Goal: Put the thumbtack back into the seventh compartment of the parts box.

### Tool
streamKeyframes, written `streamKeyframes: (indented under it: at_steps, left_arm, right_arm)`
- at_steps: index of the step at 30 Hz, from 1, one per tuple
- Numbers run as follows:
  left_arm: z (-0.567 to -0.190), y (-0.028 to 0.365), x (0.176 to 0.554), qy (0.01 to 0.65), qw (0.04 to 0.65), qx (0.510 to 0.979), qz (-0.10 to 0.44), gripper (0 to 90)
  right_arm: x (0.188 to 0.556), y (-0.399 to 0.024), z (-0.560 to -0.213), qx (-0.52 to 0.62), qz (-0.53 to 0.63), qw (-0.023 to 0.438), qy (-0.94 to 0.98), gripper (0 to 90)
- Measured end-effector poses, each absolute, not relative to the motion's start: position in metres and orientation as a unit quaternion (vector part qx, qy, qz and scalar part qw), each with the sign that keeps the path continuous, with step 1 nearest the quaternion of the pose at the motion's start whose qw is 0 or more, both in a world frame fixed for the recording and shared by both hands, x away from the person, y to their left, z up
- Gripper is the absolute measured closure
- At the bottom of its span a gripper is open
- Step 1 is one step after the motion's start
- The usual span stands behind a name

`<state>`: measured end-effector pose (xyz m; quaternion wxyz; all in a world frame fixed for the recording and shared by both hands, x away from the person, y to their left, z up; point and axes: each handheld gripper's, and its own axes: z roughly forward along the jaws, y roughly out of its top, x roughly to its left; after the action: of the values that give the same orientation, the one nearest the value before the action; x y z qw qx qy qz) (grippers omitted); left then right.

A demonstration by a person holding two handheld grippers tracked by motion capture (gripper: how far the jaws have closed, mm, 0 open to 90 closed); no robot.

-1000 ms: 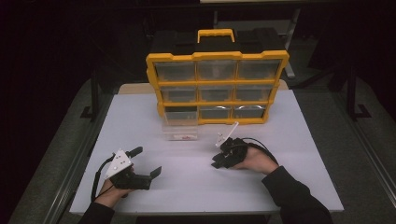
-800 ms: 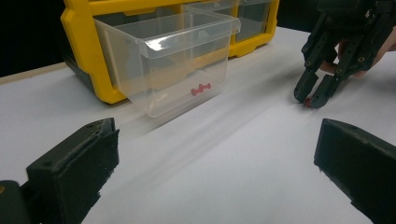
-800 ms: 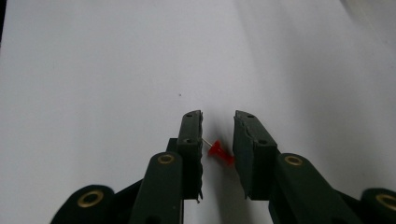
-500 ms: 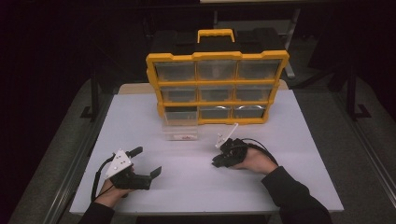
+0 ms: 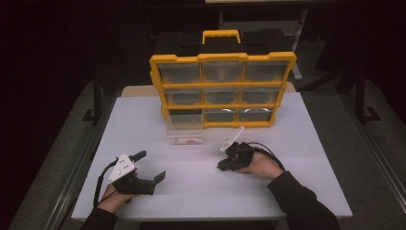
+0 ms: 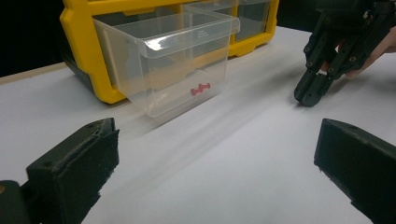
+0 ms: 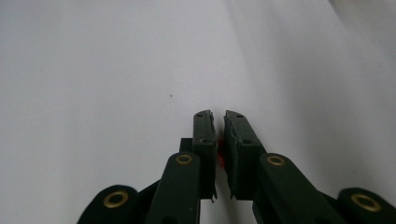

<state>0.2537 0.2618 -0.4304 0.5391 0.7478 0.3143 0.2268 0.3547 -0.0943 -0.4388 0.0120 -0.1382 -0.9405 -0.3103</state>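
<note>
The right tongs point(image 7: 219, 122) are resting low on the white worktop point(image 5: 306, 143), and their jaws have just been closing; they are now pinching a small red push pin point(image 7: 220, 156), a sliver of red showing between the pads in the right gripper view. From the left gripper view those right tongs point(image 6: 312, 93) are pointing tip-down at the surface.

The clear plastic drawer point(image 5: 184, 135) is standing pulled out on the worktop just in front of the yellow organiser point(image 5: 222, 91), with more red pins point(image 6: 200, 88) lying on its floor. It is sitting up and to the left of the right tongs, near them, its open top facing upward and its long side running along the organiser's front. The right hand is plainly the nearer one.

The left tongs point(image 5: 152, 166) are lying wide open, gripping nothing, well apart from the drawer, near the worktop's front edge.
</note>
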Motion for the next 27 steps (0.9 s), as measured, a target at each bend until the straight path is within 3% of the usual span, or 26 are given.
streamKeyframes:
  at_steps: [27]
  left_arm:
    - [-0.430, 0.262, 0.254, 0.312, 0.538, 0.749, 0.227, 0.0]
  right_arm:
    - [0.357, -0.093, -0.423, -0.172, -0.323, 0.012, -0.931, 82.7]
